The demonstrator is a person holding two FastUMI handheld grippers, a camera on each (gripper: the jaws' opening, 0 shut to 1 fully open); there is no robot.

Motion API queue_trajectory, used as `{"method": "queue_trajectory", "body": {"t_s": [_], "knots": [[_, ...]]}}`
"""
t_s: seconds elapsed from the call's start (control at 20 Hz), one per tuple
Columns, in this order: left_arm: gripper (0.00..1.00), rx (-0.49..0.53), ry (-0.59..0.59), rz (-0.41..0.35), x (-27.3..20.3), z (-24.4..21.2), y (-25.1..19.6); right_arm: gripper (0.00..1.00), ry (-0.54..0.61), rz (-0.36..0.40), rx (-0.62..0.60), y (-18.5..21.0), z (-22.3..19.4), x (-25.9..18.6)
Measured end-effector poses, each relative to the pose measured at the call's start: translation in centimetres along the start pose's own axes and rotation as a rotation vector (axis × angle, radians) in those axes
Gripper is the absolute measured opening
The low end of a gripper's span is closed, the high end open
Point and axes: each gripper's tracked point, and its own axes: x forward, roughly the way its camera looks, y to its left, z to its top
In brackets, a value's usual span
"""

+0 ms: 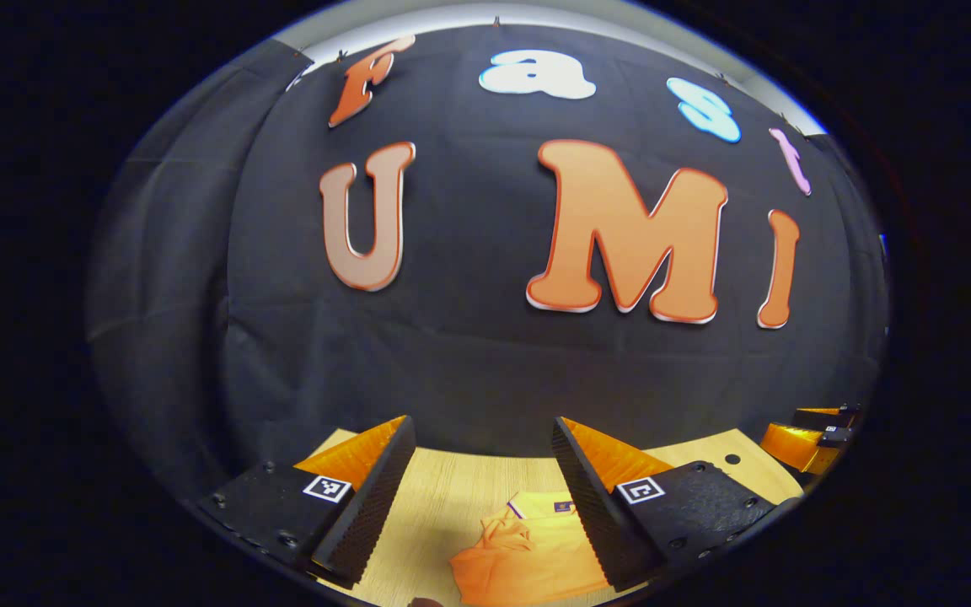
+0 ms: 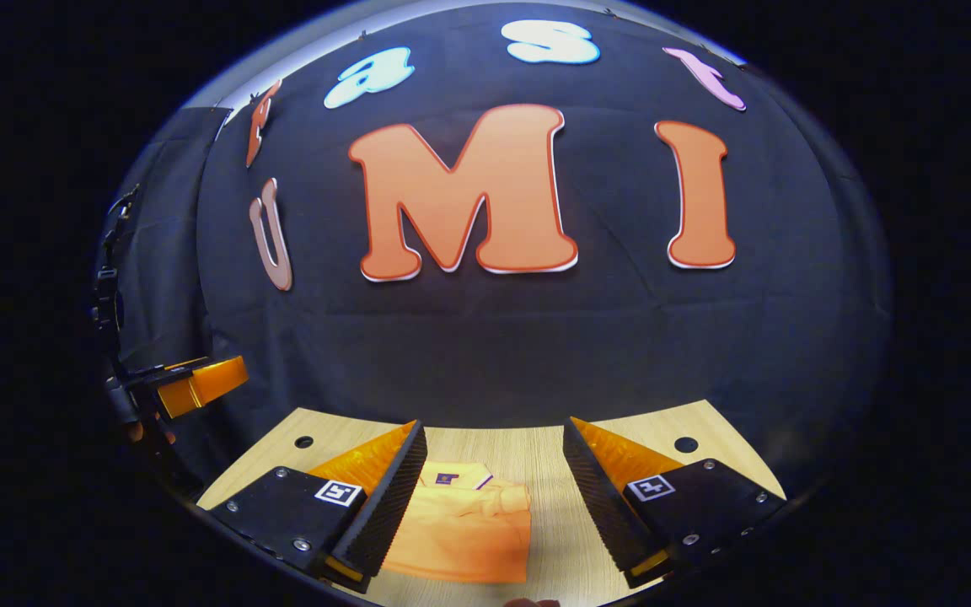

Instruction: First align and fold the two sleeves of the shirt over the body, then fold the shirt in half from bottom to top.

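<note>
An orange shirt [image 1: 528,556] with a purple-trimmed collar lies folded into a compact shape on the wooden table [image 1: 452,497]. In the left gripper view my left gripper [image 1: 483,497] hangs open above the table, the shirt showing low between its fingers and partly behind the right one. In the right gripper view the shirt [image 2: 469,527] lies below my right gripper [image 2: 490,502], which is open and holds nothing. The other gripper [image 2: 195,384] shows at the far left of that view, and the other gripper [image 1: 814,438] shows at the right edge of the left gripper view.
The table [image 2: 536,459] has a round hole [image 2: 686,444] near its back right corner and another hole [image 2: 303,442] at back left. The black cloth wall stands right behind the table.
</note>
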Motion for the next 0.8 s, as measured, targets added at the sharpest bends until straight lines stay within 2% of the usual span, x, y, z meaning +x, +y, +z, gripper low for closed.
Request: {"method": "queue_trajectory", "body": {"t_s": [0.2, 0.4, 0.5, 0.65, 0.8], "knots": [[0.98, 0.017, -0.058, -0.002, -6.8, 2.6, 0.4, 0.98, -0.061, -0.008, 0.009, 0.3, 1.0, -5.5], [0.98, 0.037, -0.068, -0.01, -11.4, 1.4, 0.5, 0.98, -0.078, -0.039, 0.007, -0.4, -1.0, -10.9], [0.98, 0.016, -0.063, -0.008, -13.6, -0.2, 0.8, 0.98, -0.066, -0.05, 0.025, -0.9, -2.4, -12.9], [0.98, -0.031, -0.054, 0.018, -15.5, -1.5, 1.5, 0.98, -0.024, -0.085, 0.071, -2.4, -5.0, -14.7], [0.98, -0.023, -0.024, 0.009, -15.7, -2.2, 1.0, 0.98, -0.008, -0.105, 0.109, -3.5, -5.8, -15.5]]}}
